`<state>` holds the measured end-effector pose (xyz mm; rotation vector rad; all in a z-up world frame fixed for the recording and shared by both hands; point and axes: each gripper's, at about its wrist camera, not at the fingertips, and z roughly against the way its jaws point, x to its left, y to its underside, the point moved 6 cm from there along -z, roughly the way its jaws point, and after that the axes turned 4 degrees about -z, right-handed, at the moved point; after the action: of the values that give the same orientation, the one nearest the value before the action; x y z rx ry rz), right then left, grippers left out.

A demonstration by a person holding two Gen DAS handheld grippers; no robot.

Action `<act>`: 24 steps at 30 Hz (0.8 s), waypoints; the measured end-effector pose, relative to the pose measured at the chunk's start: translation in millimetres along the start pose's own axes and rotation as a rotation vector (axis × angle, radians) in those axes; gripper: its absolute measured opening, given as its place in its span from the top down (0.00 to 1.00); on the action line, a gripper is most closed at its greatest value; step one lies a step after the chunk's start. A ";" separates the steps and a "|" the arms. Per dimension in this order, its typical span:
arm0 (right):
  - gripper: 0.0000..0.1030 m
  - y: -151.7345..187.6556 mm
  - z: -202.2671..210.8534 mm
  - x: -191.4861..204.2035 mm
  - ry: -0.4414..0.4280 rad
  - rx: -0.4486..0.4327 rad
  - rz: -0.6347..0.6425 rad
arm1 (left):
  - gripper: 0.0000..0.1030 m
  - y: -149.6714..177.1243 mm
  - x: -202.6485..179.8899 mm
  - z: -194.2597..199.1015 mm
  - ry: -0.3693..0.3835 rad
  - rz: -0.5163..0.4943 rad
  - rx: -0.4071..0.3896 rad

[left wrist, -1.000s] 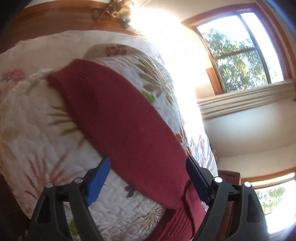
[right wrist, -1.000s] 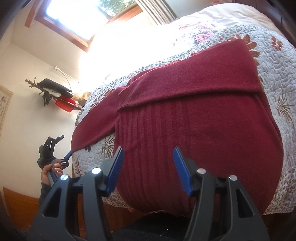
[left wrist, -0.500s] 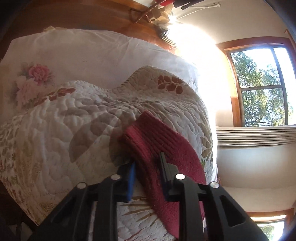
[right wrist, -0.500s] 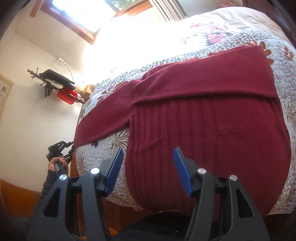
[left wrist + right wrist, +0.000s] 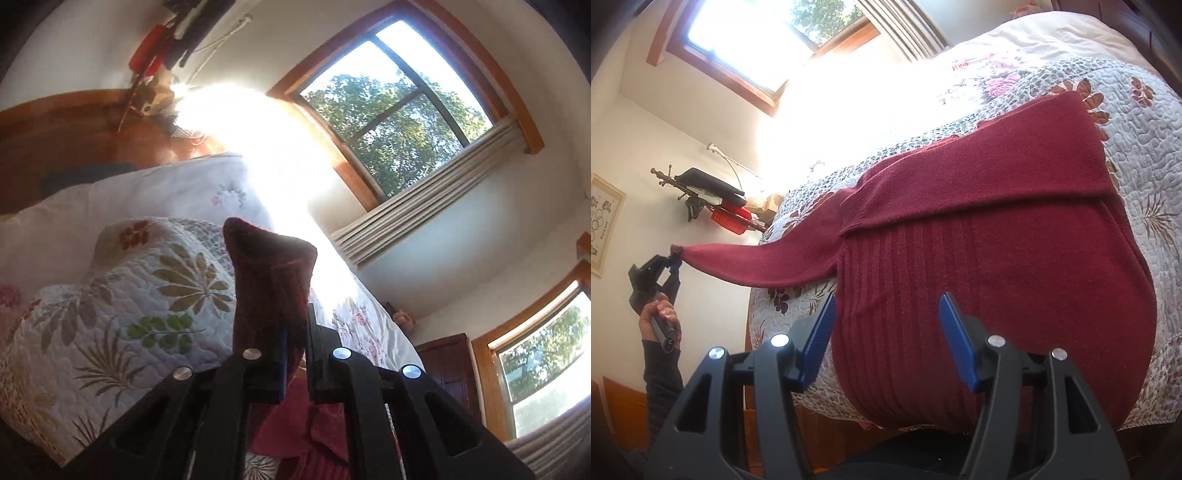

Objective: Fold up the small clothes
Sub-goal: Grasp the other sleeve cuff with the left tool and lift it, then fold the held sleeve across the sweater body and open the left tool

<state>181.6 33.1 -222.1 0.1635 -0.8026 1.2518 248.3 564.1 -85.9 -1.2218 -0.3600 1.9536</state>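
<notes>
A dark red knit sweater (image 5: 997, 266) lies flat on the floral quilt (image 5: 1145, 140), one sleeve folded across its chest. The other sleeve (image 5: 768, 264) stretches out to the left, lifted off the bed. My left gripper (image 5: 295, 332) is shut on that sleeve's cuff (image 5: 271, 266), which stands up between the fingers in the left wrist view. In the right wrist view the left gripper (image 5: 674, 258) pinches the cuff end, with a hand (image 5: 659, 314) on its handle. My right gripper (image 5: 886, 332) hangs open just above the sweater's ribbed lower body, nothing between its blue pads (image 5: 955, 343).
White pillows (image 5: 155, 192) and a wooden headboard (image 5: 55, 133) lie beyond the quilt. Windows (image 5: 399, 122) with blinds throw strong glare across the bed. A wall bracket holding red and black items (image 5: 713, 206) sits left of the bed. The bed edge (image 5: 783, 332) falls away at left.
The left gripper closed on the sleeve cuff and lifted it up off the quilt, pulling the sleeve out straight. The right gripper stayed open over the sweater body.
</notes>
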 end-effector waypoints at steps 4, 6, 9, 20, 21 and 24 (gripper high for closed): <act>0.43 -0.4 15.9 -16.8 -0.017 -0.015 -0.018 | 0.93 18.2 -98.0 -8.2 0.078 -0.161 0.024; 0.43 0.0 24.7 -27.3 -0.016 -0.026 -0.028 | 0.93 36.6 -136.9 -16.8 0.101 -0.234 0.045; 0.42 2.5 39.9 -45.1 -0.008 -0.045 -0.052 | 0.93 68.0 -180.8 -35.7 0.129 -0.315 0.091; 0.41 16.2 86.0 -118.5 0.069 -0.102 -0.180 | 0.93 230.9 -274.5 -135.4 0.129 -0.614 0.337; 0.40 17.9 89.2 -124.0 0.076 -0.106 -0.190 | 0.93 247.3 -277.4 -145.6 0.124 -0.633 0.363; 0.41 21.0 96.3 -140.1 0.093 -0.115 -0.223 | 0.93 295.1 -279.0 -174.5 0.112 -0.665 0.454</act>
<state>107.6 -119.5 -245.7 0.0981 -0.7524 0.9939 321.7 137.0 -173.1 -0.7758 -0.2088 1.2904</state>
